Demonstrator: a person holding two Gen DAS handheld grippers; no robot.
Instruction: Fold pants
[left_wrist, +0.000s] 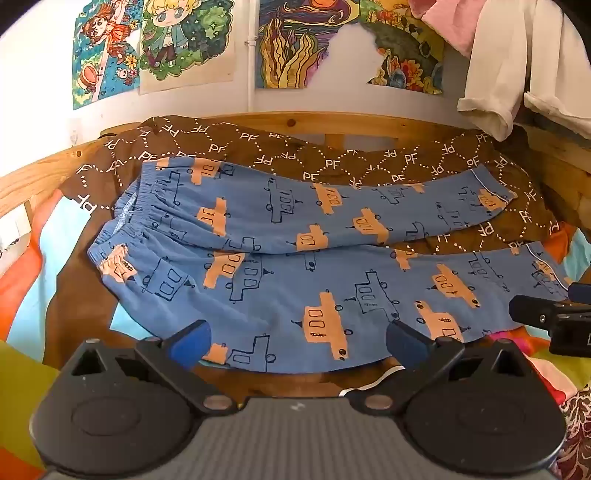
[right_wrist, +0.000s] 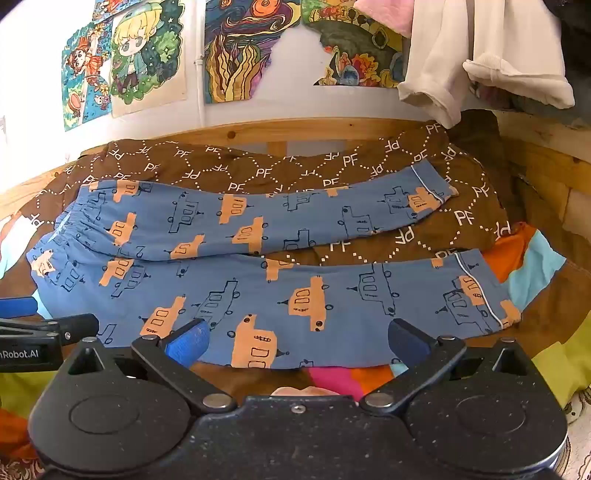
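Where the left wrist camera looks out, we see the pants (left_wrist: 295, 258): soft blue cloth printed with orange and outlined boats, lying flat, gathered elastic waistband to the left, two legs running right and parted. They rest on a brown blanket (left_wrist: 332, 158) patterned with dotted white lines and the letters "PF". Our left gripper (left_wrist: 297, 343) hangs over the near edge of the near leg, jaws spread wide, blue pads (left_wrist: 190, 343) clear of the cloth, nothing gripped. Our right gripper's black tip (left_wrist: 546, 317) pokes in at the right edge. Behind: a pine rail (left_wrist: 332, 123), bright drawings (left_wrist: 288, 48) taped to the white wall, a cream garment (left_wrist: 517, 62) hanging.

From the right wrist camera, the same pants (right_wrist: 277, 284) show white piping at the cuffs (right_wrist: 476, 291). Our right gripper (right_wrist: 297, 343) also stands released above the near leg's hem side, holding nothing. The left gripper's body (right_wrist: 33, 343) at the left edge reads "Robot.AI". Orange, pink and pale blue bedding (right_wrist: 524, 258) peeks out beneath.
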